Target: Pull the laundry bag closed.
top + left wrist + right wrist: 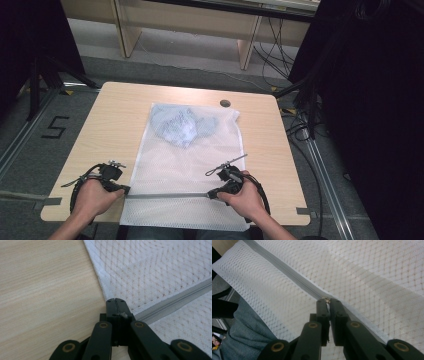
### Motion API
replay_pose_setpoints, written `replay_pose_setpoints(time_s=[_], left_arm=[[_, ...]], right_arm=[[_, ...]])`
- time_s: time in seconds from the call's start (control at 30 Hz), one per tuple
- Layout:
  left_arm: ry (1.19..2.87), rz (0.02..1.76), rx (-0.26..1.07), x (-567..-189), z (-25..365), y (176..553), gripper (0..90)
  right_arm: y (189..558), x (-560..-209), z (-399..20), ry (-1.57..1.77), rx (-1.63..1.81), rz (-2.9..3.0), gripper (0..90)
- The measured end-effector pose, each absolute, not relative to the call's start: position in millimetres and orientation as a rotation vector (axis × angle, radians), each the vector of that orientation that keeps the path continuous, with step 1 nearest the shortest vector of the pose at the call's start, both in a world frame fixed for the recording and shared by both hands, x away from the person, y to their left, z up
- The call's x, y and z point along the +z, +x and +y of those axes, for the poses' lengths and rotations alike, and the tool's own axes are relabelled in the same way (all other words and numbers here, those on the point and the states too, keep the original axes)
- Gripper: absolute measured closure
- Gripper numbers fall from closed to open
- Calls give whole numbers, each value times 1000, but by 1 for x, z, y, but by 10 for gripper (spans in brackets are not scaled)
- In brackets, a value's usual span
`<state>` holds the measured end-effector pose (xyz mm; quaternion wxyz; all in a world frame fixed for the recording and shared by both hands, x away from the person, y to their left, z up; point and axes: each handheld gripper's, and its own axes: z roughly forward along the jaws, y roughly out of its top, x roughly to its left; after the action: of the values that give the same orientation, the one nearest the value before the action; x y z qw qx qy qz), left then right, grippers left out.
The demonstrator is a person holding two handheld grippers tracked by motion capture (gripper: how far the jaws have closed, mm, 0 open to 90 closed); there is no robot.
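Table (107, 125) is carrying a white mesh bag (185, 170) lying flat, running from 12 o'clock at the far centre to 6 o'clock, where its near end is overhanging the edge above the person's lap. Pale blue cloth (181, 125) is sitting bunched inside the bag toward 12. A grey zipper (167, 195) is crossing the bag near the 6 o'clock end, running 9 to 3. Left gripper (124, 189) is sitting at the zipper's 9 o'clock end; in the left gripper view its jaws are closed on the bag edge (119, 313) where the zipper tape starts. Right gripper (212, 194) is working at the zipper's 3 o'clock end; in the right gripper view its jaws are nearly together, pinching a small metal piece, apparently the slider pull (326, 300). Judgement: the zipper step is in hand, left anchoring, right driving the slider. Whether the teeth are meshed or parted I cannot tell. Next move is calling for a steady pull along the track, with left holding the fabric taut so the mesh is not bunching ahead of the slider.
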<state>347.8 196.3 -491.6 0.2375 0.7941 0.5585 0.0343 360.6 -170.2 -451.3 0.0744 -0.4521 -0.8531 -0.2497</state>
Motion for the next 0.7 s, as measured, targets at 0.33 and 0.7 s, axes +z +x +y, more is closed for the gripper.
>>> replay_pose_setpoints(time_s=[0.33, 0.7], left_arm=[[2172, 1533, 92, -492, 196, 348, 899], [2172, 1535, 91, -492, 196, 348, 899]], right_arm=[[361, -453, -179, -1372, -772, -2563, 871], [360, -452, -186, -1394, -775, -2550, 870]])
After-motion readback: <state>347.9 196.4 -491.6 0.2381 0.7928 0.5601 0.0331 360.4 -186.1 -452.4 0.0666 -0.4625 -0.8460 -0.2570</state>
